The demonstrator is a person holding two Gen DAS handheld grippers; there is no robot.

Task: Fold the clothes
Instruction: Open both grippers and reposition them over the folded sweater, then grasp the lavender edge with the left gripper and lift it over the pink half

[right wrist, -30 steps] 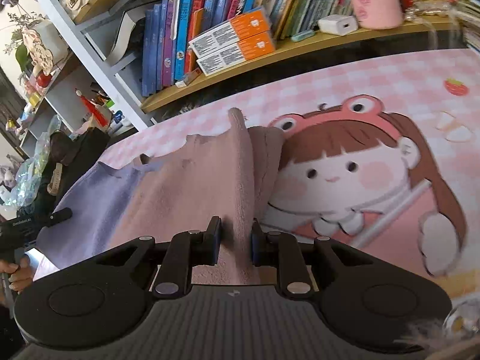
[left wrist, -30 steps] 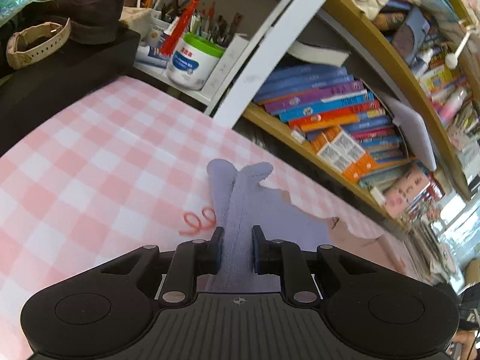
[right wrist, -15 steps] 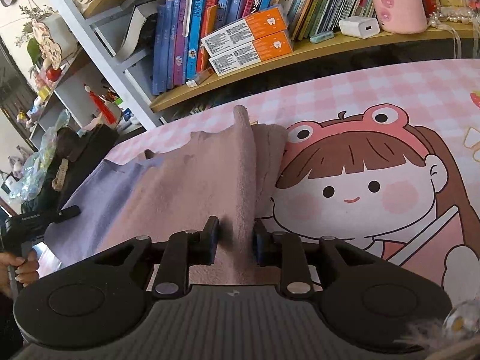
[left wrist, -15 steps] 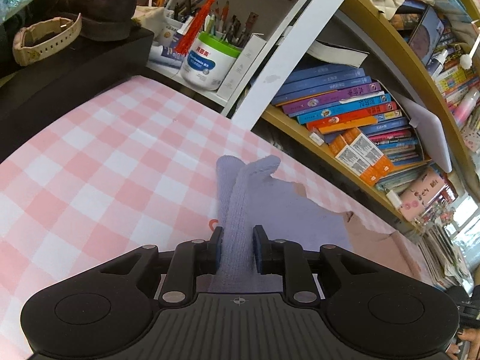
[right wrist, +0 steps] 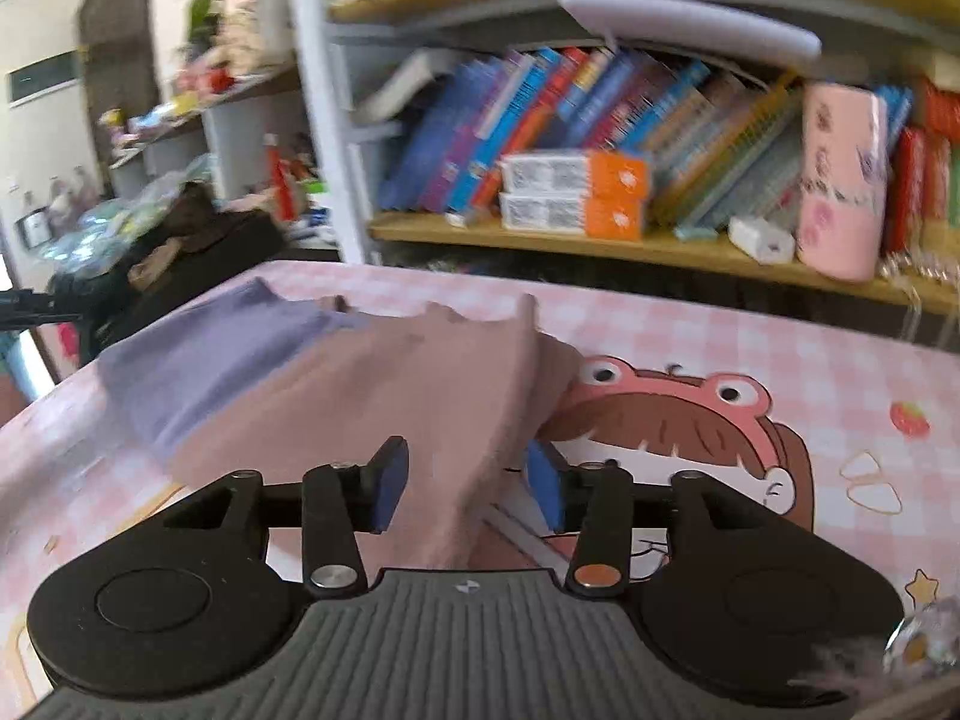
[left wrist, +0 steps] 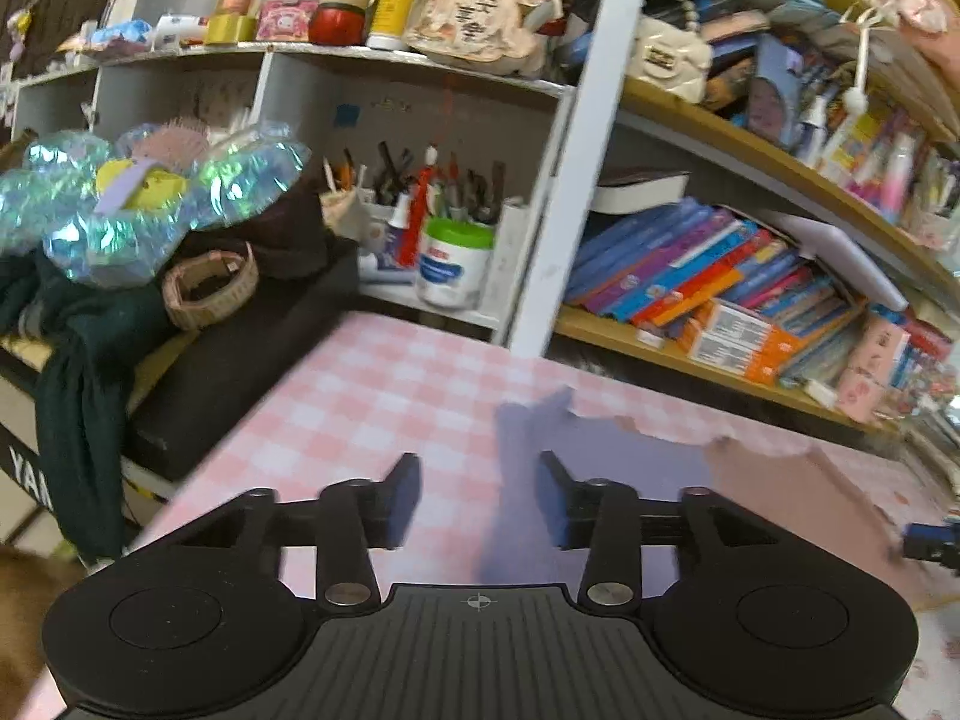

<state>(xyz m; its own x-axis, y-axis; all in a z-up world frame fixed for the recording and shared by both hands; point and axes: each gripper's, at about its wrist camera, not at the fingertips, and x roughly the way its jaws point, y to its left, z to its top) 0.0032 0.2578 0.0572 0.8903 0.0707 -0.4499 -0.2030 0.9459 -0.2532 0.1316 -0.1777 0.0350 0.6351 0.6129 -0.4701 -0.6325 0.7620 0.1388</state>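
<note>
Both tongs open wide, holding nothing: left tongs [left wrist: 477, 498] gape with the cloth's lilac end running between the fingers, right tongs [right wrist: 462, 495] gape with a raised ridge of the pink end between theirs. We can't tell whether any pad touches the fabric.

Step, as we judge it: a release point between grips. The cloth lies free on the counter [left wrist: 360, 396], a fold of it standing up at the right tongs. That fits either a fold just laid down or a fresh grasp about to close, so we bid no move; either way, whichever grip comes needs both tongs at matching ends so the edges line up.

The garment [right wrist: 336, 378] starts right at both tongs and runs ahead. It looks like soft fleecy fabric, lilac at the left tongs' side, dusty pink at the right. Its far edge is scalloped and uneven, and the pink side has a peaked crease.

Beyond it: bookshelf [right wrist: 600, 234], well apart.
</note>
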